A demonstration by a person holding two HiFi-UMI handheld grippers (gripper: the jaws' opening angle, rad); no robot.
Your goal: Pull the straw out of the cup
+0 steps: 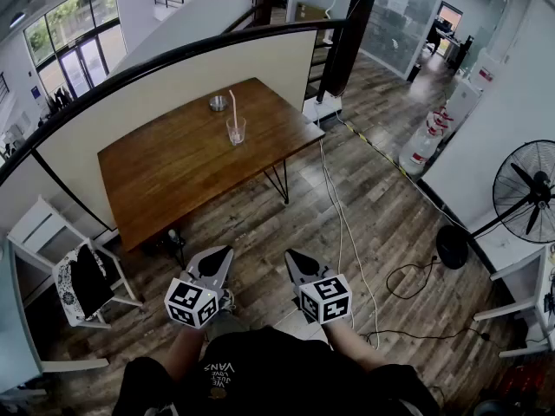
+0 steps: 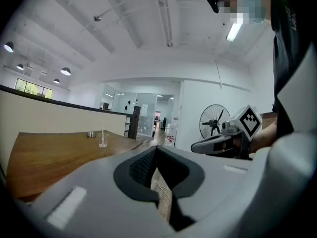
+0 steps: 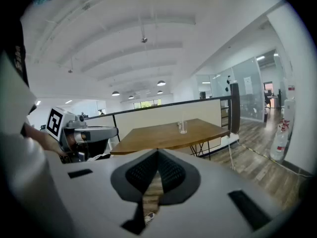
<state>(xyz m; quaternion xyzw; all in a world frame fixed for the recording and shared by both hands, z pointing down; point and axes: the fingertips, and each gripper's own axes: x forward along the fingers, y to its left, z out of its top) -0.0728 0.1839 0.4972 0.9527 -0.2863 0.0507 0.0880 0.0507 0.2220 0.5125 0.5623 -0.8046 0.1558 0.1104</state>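
**Both claws shut and empty; cup and straw wait across the surface**

You hold both claws low in front of you, above the wooden floor [image 1: 390,224] and well short of the surface [image 1: 173,176]. Your left claw [image 1: 220,253] has its jaws pressed together with nothing between them. Its own view shows the two dark pads meeting at the tip, with only floorboards visible through the slit beneath. Your right claw [image 1: 292,256] is the same, with its jaws fully together and gripping nothing. The two sit side by side, near each other but not touching, and both are aimed toward the surface ahead.

The cup [image 1: 236,131] is clear and stands upright on the far half of the brown wooden surface, toward its right end. The straw [image 1: 231,105] is pale and stands inside the cup. It leans slightly, and its upper end is well above the rim. Just beyond the cup, farther from you, rests a small metal dish [image 1: 218,103], near the cup but not touching it. Cup and straw are well apart from both claws, with a stretch of floor and the near half of the surface between.

A black railing [image 1: 173,55] over a pale panel runs behind the surface's far edge. A white chair [image 1: 39,232] stands on the floor at the near left. A standing fan [image 1: 527,189] is off to the right. White cables [image 1: 342,224] trail across the floor from the right end of the surface toward you.
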